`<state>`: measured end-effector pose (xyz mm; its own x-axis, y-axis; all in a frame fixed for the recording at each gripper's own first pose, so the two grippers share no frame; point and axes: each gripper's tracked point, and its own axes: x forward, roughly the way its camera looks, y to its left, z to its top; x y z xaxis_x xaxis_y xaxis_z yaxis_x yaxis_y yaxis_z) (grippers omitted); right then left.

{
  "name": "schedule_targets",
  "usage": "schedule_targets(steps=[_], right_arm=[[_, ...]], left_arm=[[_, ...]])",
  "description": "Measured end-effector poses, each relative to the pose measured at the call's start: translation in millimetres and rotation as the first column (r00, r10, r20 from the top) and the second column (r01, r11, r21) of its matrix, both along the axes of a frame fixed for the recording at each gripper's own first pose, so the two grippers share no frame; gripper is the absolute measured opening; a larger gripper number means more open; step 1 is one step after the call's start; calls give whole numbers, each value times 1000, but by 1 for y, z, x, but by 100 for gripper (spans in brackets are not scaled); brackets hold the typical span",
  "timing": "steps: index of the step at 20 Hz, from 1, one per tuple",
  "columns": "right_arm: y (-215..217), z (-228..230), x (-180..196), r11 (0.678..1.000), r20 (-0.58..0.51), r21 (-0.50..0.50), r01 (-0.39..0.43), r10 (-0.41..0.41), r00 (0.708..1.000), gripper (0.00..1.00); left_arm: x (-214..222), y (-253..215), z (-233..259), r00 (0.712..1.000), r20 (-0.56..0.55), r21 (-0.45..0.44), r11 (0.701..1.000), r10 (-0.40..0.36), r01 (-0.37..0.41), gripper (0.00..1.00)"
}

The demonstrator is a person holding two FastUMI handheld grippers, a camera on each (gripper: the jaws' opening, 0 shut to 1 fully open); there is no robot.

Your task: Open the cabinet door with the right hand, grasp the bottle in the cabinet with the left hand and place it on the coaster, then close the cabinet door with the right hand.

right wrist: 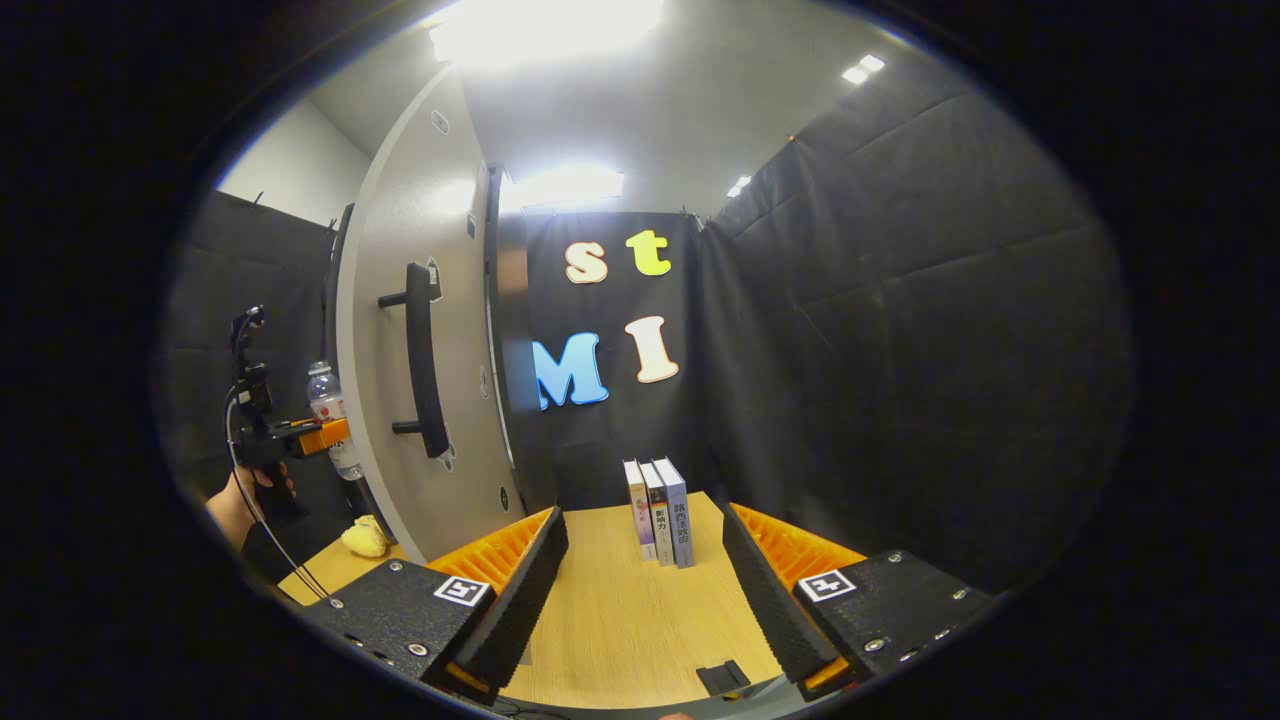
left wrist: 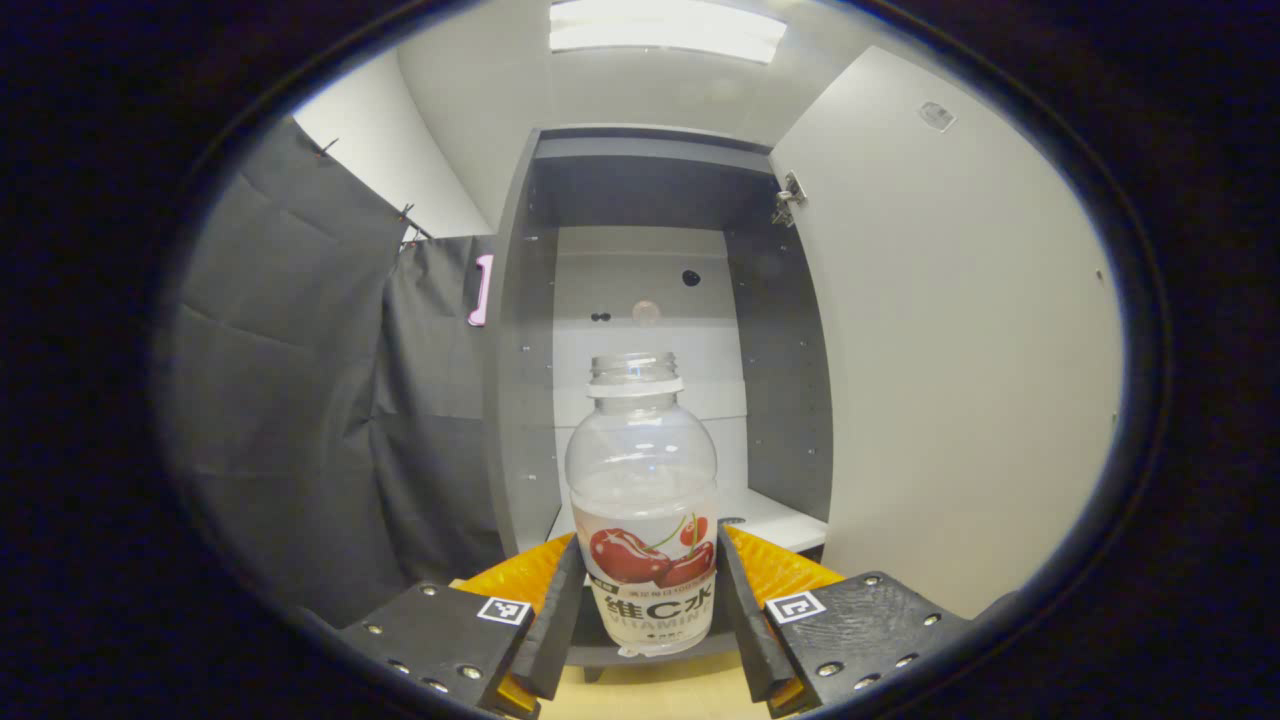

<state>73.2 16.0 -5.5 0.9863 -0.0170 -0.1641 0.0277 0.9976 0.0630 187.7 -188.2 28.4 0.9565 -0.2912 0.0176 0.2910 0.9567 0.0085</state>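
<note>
The bottle (left wrist: pixel 645 500), clear, uncapped, with a cherry label, is standing upright between the left gripper's (left wrist: pixel 645 610) fingers, which are pressing on both its sides, in front of the open cabinet (left wrist: pixel 640 330). The right gripper (right wrist: pixel 640 590) is hovering above the wooden table (right wrist: pixel 620 610) with jaws wide apart, holding nothing, beside the swung-out cabinet door (right wrist: pixel 400 300).
</note>
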Motion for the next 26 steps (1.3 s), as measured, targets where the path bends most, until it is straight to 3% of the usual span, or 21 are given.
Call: schedule_targets(steps=[1, 3, 5, 9, 12, 18, 26], right_arm=[[0, -1, -2, 1000, 2, 3, -5, 5, 1000, 96], [3, -3, -6, 1000, 12, 15, -19, 19, 1000, 96], [5, -5, -7, 1000, 22, 10, -26, 26, 999, 96], [11, -8, -6, 1000, 41, 4, -23, 23, 999, 96], [13, -11, 4, 1000, 43, 20, -20, 19, 999, 93], [15, -20, 17, 1000, 37, 11, 8, -8, 999, 96], [34, -24, 24, 998, -10, -46, -50, 50, 999, 96]], left_arm=[[-11, 7, -6, 1000, -1, 6, 1000, 7, -7, 64], [-31, 17, -19, 1000, -5, 16, 1000, 17, -17, 76], [-52, 24, -32, 1000, -9, 0, 1000, 16, -16, 77], [-88, 44, -76, 998, -45, -8, 999, 38, -38, 76], [-110, 53, -111, 996, -75, 0, 999, 48, -48, 70], [-154, 52, -181, 991, -134, -8, 1000, 24, -26, 70], [-180, 43, -274, 969, -240, -1, 999, 53, -55, 70]])
